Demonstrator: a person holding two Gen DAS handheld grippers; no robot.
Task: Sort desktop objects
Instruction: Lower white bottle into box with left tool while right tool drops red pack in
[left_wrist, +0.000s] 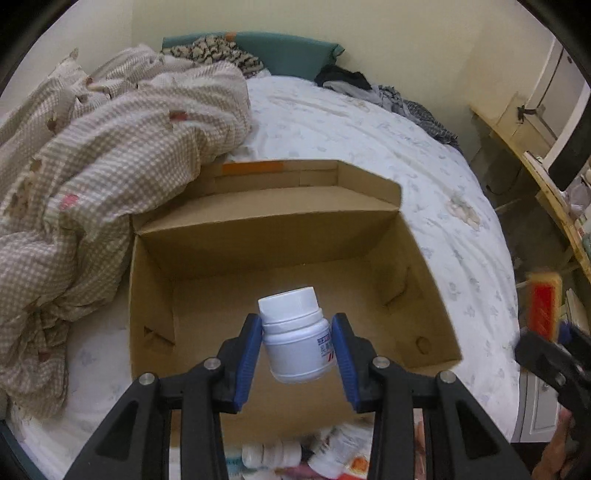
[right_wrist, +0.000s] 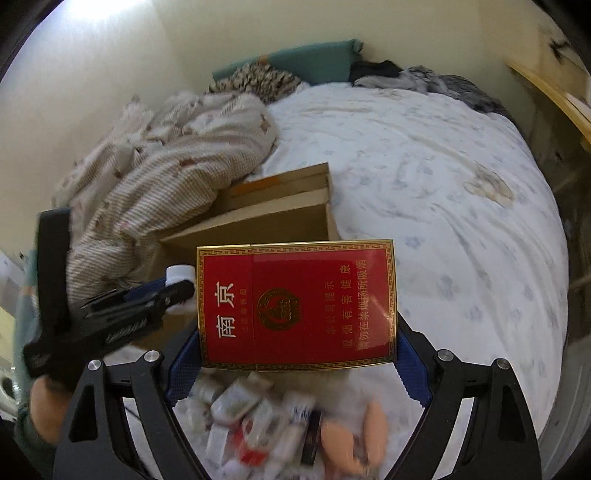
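1. While the left wrist camera is looking down along its own fingers, the left gripper (left_wrist: 297, 345) is clamping a white pill bottle (left_wrist: 295, 338) between its blue pads (left_wrist: 248, 354), one pad pressing on each side of the bottle's body.
2. That bottle is hanging in the air, tilted slightly, over the open cardboard box (left_wrist: 258, 236), which is sitting on a white bedsheet (left_wrist: 424, 177).
3. A checked blanket (left_wrist: 96, 173) is lying bunched to the left of the box, touching its far corner.
4. At the right edge of this view, the right gripper (left_wrist: 554, 354) is showing in part, with a red pack (left_wrist: 541, 306) at its tip.
5. Below the box, a blurred pile of small items (left_wrist: 295, 454) is lying on the sheet.
6. Turning to the right wrist camera, the right gripper (right_wrist: 299, 350) is gripping the red cigarette pack (right_wrist: 297, 306) by its two side edges, holding it upright above the sheet.
7. To the left, the left gripper (right_wrist: 162, 291) is reaching over the box (right_wrist: 280, 210), with the bottle's white cap (right_wrist: 180, 273) peeking above its fingers.
8. Beneath the pack, the pile of small packets (right_wrist: 266, 424) is showing, too blurred to identify.
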